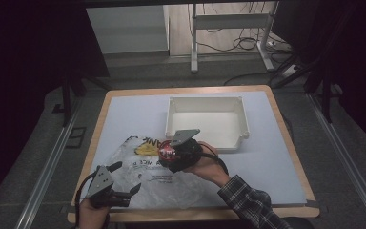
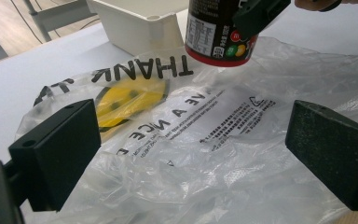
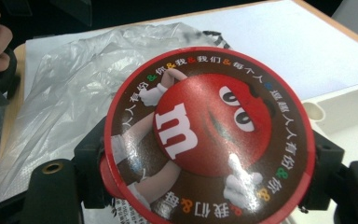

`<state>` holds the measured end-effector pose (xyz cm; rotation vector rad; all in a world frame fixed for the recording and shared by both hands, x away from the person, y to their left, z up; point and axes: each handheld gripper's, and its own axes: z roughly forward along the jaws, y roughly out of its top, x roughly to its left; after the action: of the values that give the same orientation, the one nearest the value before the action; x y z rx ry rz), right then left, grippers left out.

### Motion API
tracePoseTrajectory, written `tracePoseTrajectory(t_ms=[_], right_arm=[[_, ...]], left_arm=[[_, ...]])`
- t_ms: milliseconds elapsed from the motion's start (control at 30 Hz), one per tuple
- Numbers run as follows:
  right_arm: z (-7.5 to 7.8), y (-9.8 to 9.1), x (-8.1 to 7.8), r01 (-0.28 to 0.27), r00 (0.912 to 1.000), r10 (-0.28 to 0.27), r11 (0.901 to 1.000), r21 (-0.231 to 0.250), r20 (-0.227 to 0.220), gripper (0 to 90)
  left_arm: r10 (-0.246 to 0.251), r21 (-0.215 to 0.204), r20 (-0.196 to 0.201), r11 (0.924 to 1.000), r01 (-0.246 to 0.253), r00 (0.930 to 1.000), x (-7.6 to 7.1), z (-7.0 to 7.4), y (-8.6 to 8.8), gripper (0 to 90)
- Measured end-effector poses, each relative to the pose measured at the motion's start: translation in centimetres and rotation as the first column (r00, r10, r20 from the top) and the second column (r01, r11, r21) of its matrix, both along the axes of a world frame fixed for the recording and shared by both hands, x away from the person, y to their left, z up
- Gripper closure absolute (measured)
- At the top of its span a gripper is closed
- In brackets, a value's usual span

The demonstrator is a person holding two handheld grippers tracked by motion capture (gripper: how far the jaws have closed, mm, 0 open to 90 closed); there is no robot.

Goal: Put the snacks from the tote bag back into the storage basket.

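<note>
The round dark-brown candy tub with a red rim and a red cartoon candy figure on its lid (image 3: 209, 135) is clamped between the two black jaws of the right gripper (image 1: 178, 155), one pad on each side of the tub wall. In the left gripper view the tub (image 2: 219, 32) hangs clear of the table, its red base edge just above a crumpled clear plastic bag printed with black letters and a yellow smiley face (image 2: 177, 140). In the high view the tub (image 1: 168, 152) sits over the upper right part of the bag (image 1: 147, 176), close to the near wall of a shallow white rectangular plastic tray (image 1: 240, 121).

The left gripper (image 1: 119, 183) is held at the near left edge of the bag with its jaws spread wide. Nothing is gripped between them; the bag lies beneath and ahead of the pads.

The bag lies flat on the pale blue-grey table surface with a wooden edge (image 1: 276, 162). The tray stands at the far centre of the table, apart from the bag. The person's right forearm wears a checked sleeve (image 1: 252, 202).
</note>
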<state>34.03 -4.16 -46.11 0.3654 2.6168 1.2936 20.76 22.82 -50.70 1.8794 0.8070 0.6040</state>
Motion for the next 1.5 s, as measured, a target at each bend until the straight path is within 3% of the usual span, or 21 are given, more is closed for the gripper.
tracePoseTrajectory(t_ms=[433, 1500], right_arm=[[0.1, -0.9, 0.1, 0.022, 0.9990, -0.025, 0.9975, 0.068, 0.037, 25.4], [0.7, -2.3, 1.0, 0.062, 0.9948, -0.067, 0.9957, 0.068, 0.077, 25.6]], left_arm=[[-0.001, 0.001, 0.000, 1.0000, 0.001, 1.0000, 0.0, 0.0, 0.0, 3.1], [0.004, -0.002, 0.003, 1.0000, -0.004, 1.0000, 0.0, 0.0, 0.0, 3.1]])
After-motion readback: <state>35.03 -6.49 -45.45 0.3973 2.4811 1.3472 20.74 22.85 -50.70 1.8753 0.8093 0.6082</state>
